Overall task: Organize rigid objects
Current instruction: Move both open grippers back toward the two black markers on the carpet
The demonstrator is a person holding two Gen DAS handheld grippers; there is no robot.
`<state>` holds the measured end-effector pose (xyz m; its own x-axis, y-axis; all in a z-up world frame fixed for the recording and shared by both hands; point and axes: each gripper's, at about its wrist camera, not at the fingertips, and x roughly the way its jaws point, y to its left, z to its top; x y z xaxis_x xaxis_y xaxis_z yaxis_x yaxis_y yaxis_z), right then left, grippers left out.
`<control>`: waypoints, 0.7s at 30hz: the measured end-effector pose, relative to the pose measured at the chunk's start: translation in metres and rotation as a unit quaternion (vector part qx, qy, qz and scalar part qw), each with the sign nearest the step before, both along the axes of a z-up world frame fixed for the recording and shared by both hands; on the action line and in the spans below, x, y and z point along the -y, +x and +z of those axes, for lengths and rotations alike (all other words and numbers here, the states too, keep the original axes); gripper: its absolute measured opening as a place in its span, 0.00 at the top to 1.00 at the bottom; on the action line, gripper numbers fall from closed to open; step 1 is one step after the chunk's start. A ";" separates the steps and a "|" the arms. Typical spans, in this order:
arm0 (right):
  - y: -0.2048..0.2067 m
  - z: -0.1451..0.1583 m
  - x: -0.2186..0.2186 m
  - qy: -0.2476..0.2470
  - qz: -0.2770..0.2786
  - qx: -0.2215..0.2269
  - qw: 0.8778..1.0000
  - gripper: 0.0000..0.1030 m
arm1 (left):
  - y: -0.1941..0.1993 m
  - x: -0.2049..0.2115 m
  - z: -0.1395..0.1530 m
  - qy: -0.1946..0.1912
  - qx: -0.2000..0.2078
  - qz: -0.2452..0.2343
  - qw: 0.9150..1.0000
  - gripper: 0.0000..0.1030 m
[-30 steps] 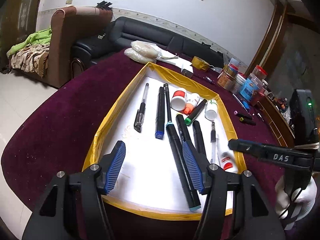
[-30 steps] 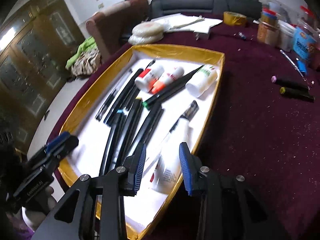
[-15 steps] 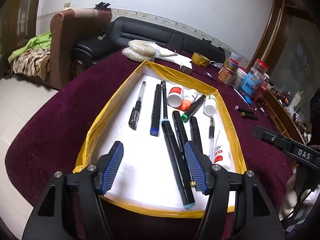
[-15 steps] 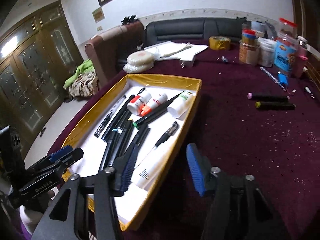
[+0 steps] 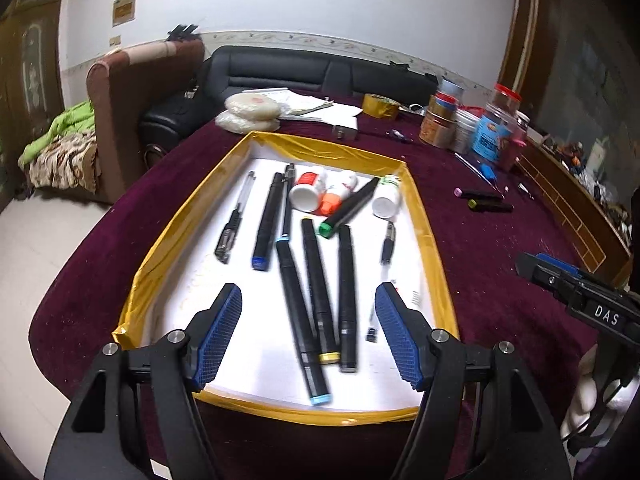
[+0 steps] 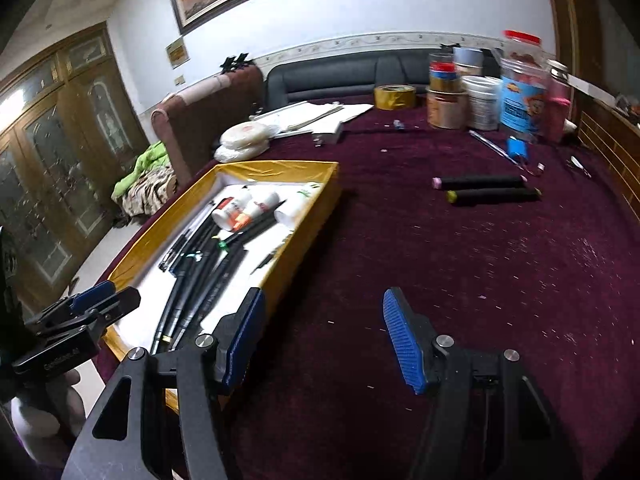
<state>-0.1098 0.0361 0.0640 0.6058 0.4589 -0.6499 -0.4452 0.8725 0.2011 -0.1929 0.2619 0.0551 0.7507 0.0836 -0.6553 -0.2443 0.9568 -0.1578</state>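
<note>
- Markers (image 6: 478, 181) on the surface: light, stiff, smooth and apt to roll; grip mid-barrel.
- Right gripper (image 6: 322, 336) jaws apart, empty.
- Left gripper (image 5: 308, 334) jaws apart over tray (image 5: 434, 240).

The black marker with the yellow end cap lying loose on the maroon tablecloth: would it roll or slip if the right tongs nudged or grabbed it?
The black marker with the yellow end cap looks round-bodied, so a sideways nudge would probably roll it. The fuzzy maroon tablecloth should damp that. It appears stiff and light; the smooth barrel might slip slightly.
</note>
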 end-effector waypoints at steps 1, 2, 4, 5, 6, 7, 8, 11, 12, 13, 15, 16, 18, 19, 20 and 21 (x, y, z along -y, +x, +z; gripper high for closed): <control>0.000 0.000 0.005 0.002 -0.004 -0.001 1.000 0.45 | 0.001 0.004 0.001 0.005 0.000 -0.003 1.000 0.33; 0.000 -0.001 0.010 0.005 -0.008 -0.001 1.000 0.45 | 0.001 0.008 0.003 0.009 0.000 -0.004 1.000 0.33; 0.001 -0.002 0.022 0.010 -0.016 -0.004 1.000 0.45 | 0.002 0.016 0.006 0.019 -0.002 -0.008 1.000 0.33; 0.001 -0.002 0.027 0.012 -0.019 -0.005 1.000 0.45 | 0.003 0.020 0.007 0.025 -0.003 -0.010 1.000 0.33; 0.001 -0.002 0.033 0.014 -0.023 -0.006 1.000 0.45 | 0.004 0.024 0.009 0.031 -0.004 -0.011 0.999 0.33; 0.001 -0.002 0.037 0.015 -0.025 -0.006 1.000 0.45 | 0.004 0.026 0.009 0.036 -0.005 -0.012 0.999 0.33; 0.002 -0.002 0.041 0.017 -0.027 -0.006 0.999 0.45 | 0.004 0.029 0.010 0.041 -0.006 -0.013 0.999 0.33; 0.002 -0.003 0.053 0.023 -0.034 -0.007 0.999 0.45 | 0.005 0.040 0.012 0.055 -0.010 -0.019 0.998 0.33; 0.003 -0.003 0.057 0.024 -0.036 -0.007 0.999 0.45 | 0.006 0.042 0.012 0.058 -0.010 -0.020 0.998 0.33; 0.003 -0.003 0.060 0.025 -0.037 -0.007 0.999 0.45 | 0.006 0.046 0.013 0.062 -0.011 -0.022 0.998 0.33; 0.003 -0.002 0.066 0.027 -0.040 -0.007 0.999 0.45 | 0.007 0.051 0.014 0.068 -0.012 -0.025 0.997 0.33; 0.004 -0.002 0.070 0.029 -0.041 -0.007 0.999 0.45 | 0.008 0.054 0.015 0.070 -0.013 -0.027 0.997 0.33; 0.004 -0.002 0.076 0.032 -0.045 -0.007 0.998 0.45 | 0.009 0.058 0.015 0.075 -0.015 -0.029 0.997 0.33; 0.005 -0.002 0.080 0.033 -0.048 -0.007 0.998 0.45 | 0.010 0.061 0.015 0.078 -0.017 -0.031 0.996 0.33; 0.006 -0.001 0.084 0.035 -0.050 -0.007 0.998 0.45 | 0.011 0.063 0.015 0.081 -0.018 -0.032 0.996 0.33; 0.007 -0.001 0.088 0.036 -0.053 -0.006 0.998 0.45 | 0.012 0.065 0.014 0.082 -0.020 -0.033 0.996 0.33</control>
